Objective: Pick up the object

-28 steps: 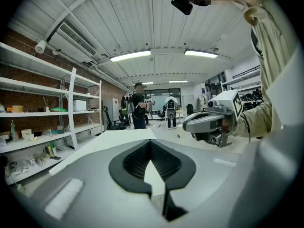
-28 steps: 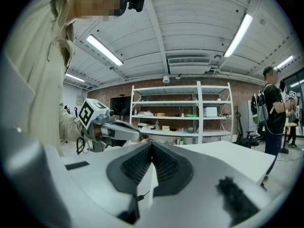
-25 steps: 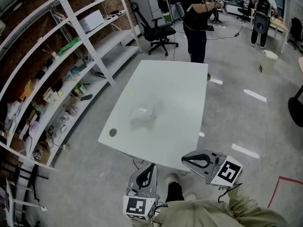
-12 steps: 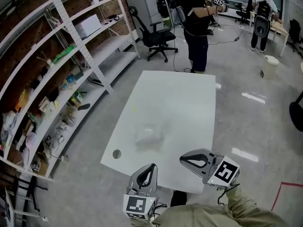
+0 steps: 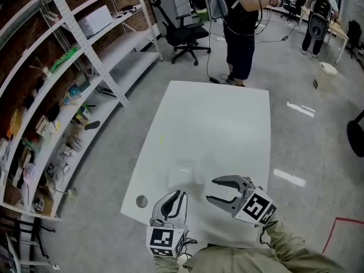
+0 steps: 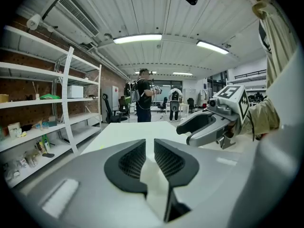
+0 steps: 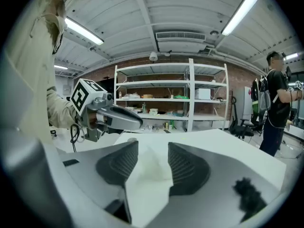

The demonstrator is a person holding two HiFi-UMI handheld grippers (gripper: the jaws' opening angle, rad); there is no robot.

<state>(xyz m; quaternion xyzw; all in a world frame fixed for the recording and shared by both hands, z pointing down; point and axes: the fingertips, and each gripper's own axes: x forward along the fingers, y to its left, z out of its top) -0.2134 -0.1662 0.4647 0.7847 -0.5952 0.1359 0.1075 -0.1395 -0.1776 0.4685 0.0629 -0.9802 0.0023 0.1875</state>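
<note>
Object [image 5: 183,175] lay pale on the surface [image 5: 227,118], just ahead of my claws. Left claw [image 5: 175,194] and right claw [image 5: 211,190] had just been opening, both released, gripping nothing.

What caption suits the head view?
Left gripper and right gripper, fingers just opening, empty, near clear object on white table.

The left hand-held gripper [image 6: 149,144] points out over a white tabletop [image 6: 124,131]. Its dark ribbed jaws have just been opening and stand a narrow slit apart, with only the pale tabletop showing through. At the right, the right hand-held gripper [image 6: 184,136] hangs above the tabletop on a beige sleeve [image 6: 266,118]. Its jaws have also just been opening and gape with nothing gripped. White shelving [image 6: 71,103] lines the left wall, and a person [image 6: 142,101] stands beyond the far edge.
</note>
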